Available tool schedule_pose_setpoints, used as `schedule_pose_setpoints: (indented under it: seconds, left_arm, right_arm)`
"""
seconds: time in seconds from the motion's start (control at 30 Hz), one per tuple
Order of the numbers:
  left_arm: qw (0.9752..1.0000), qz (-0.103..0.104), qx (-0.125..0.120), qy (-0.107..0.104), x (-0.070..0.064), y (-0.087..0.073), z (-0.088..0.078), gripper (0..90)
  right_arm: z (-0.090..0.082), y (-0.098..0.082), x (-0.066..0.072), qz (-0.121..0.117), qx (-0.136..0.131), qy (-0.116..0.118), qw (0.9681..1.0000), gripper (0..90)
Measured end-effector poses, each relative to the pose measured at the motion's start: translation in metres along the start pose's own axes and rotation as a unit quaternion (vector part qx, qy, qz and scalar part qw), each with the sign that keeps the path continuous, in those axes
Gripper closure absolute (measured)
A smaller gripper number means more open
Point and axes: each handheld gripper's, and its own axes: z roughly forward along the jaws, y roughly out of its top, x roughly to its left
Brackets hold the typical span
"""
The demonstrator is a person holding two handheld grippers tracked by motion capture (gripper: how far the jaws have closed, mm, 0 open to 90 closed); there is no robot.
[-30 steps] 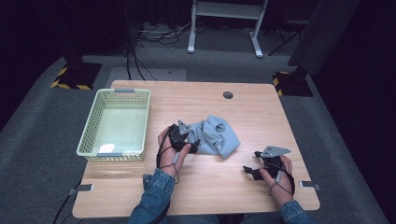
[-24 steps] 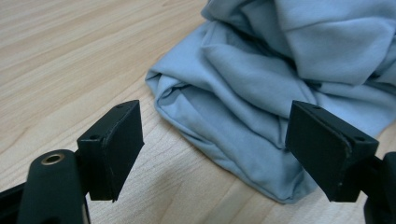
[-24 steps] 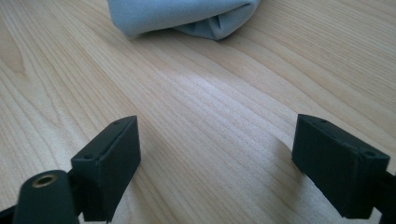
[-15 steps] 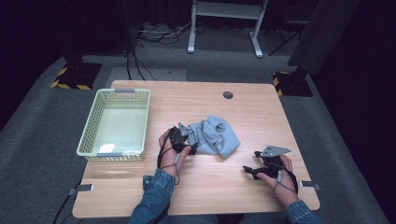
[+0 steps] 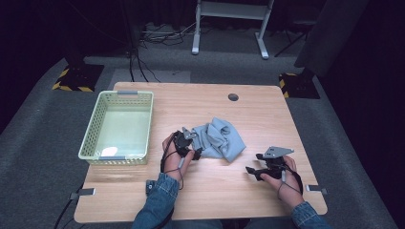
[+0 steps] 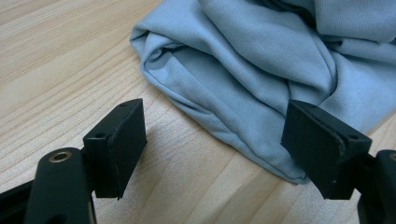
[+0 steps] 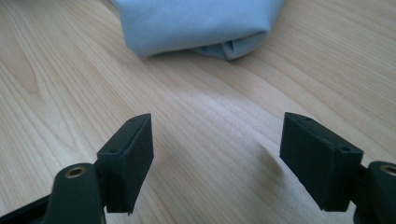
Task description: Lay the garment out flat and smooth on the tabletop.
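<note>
**A:** ok so where's the cloth sitting?

**B:** the crumpled light blue-grey knit cloth [image 5: 218, 139] lies bunched up on the pale wooden table [image 5: 210, 195], roughly mid-table, a bit toward the person's side. Folds everywhere, one rolled edge faces the left gripper.

**A:** and the tongs? holding anything?

**B:** nope. The black left gripper [image 5: 190, 143] is right at the cloth's left edge, jaws apart. In the left gripper view [image 6: 212, 144] the cloth's hem lies just ahead of the gap, and one pad [image 6: 322, 144] overlaps the fabric's edge in the picture, can't tell if it actually touches. The jaws have just been closing a little, nothing pinched between them.

**A:** right one?

**B:** the black right gripper [image 5: 260, 169] with the grey three-cornered plate sits well apart from the cloth, low over bare wood near the table's right front. Jaws apart too [image 7: 217, 158], they've just been closing some, only woodgrain between them. A folded corner of the cloth [image 7: 201, 25] shows farther ahead.

**A:** anything else on there?

**B:** a pale green plastic lattice basket [image 5: 95, 131] on the left side, well clear of the cloth.
</note>
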Motion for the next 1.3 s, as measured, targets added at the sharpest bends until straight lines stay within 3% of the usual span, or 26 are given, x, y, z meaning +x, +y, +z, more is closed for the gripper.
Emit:
schedule_pose_setpoints:
  seconds: [0.67,0.97,1.3]
  left_arm:
    - [1.0,0.002,-0.003,0.001,-0.001,0.0,0.0,21.5]
    - [1.0,0.001,-0.001,-0.001,0.0,0.0,0.0,20.6]
    - [1.0,0.001,-0.002,-0.001,0.0,0.0,0.0,20.5]
  right_arm:
    - [-0.004,0.041,0.001,-0.002,-0.008,0.003,1.0,28.4]
    - [0.004,0.066,0.004,-0.02,-0.012,0.01,0.9997,29.1]
    - [0.016,0.085,0.01,-0.025,-0.019,0.018,0.9993,29.5]
